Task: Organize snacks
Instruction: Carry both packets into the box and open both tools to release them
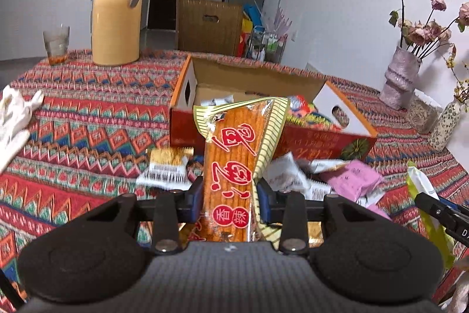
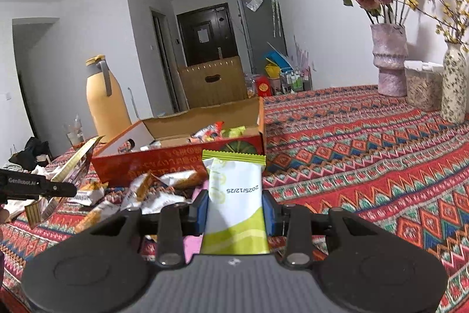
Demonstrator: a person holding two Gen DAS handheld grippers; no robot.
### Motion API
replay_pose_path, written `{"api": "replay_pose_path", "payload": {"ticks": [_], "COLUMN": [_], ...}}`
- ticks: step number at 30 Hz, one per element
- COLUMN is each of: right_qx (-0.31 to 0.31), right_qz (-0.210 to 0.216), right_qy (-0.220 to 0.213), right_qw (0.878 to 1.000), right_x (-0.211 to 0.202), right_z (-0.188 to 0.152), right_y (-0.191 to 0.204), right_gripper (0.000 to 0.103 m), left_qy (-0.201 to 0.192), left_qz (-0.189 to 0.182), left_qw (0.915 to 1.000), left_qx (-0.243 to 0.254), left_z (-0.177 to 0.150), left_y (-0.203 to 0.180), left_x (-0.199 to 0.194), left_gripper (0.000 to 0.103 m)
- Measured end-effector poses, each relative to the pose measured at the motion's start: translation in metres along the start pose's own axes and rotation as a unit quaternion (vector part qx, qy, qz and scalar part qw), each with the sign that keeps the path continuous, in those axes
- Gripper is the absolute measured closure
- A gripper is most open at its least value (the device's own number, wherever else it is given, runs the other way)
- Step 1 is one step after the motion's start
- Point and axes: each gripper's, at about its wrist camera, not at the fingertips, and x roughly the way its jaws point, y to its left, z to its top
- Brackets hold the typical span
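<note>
My left gripper [image 1: 230, 195] is shut on a long orange snack packet [image 1: 234, 154] with red characters, held upright above the table. My right gripper [image 2: 236, 207] is shut on a white and green snack packet [image 2: 234, 195] with a printed date. Ahead stands an open red cardboard box [image 1: 307, 140] [image 2: 176, 163] with several snacks inside. Loose packets [image 2: 152, 192] lie on the cloth in front of it, among them a pink packet [image 1: 354, 178]. The right gripper and its green packet [image 1: 422, 195] show at the right edge of the left wrist view; the left gripper's finger [image 2: 44, 187] shows at the left of the right wrist view.
A patterned red tablecloth [image 2: 366, 154] covers the table. A yellow thermos jug [image 1: 117, 16] and a glass [image 1: 56, 44] stand at the far left. Vases with dried flowers [image 2: 388, 57] and a clear container [image 2: 422, 84] stand at the right. White cloth [image 1: 14, 119] lies at the left edge.
</note>
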Motion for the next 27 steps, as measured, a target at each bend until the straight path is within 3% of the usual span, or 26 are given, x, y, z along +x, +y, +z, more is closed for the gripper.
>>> {"api": "replay_pose_path", "payload": {"ticks": [12, 27], "right_qx": [-0.007, -0.014], "right_qz": [0.013, 0.031], "right_qy": [-0.022, -0.035], "right_qw": [1.000, 0.999], "right_x": [0.033, 0.101], "right_z": [0.043, 0.101], "right_y": [0.013, 0.027], "right_gripper": [0.067, 0.067], "left_qy": [-0.037, -0.053], "left_qz": [0.005, 0.026], "left_qw": [0.9993, 0.9982], "left_qx": [0.011, 0.012], "left_z": [0.045, 0.096], "left_y": [-0.016, -0.037], "left_x": [0.010, 0.059], "left_gripper": [0.066, 0.066]}}
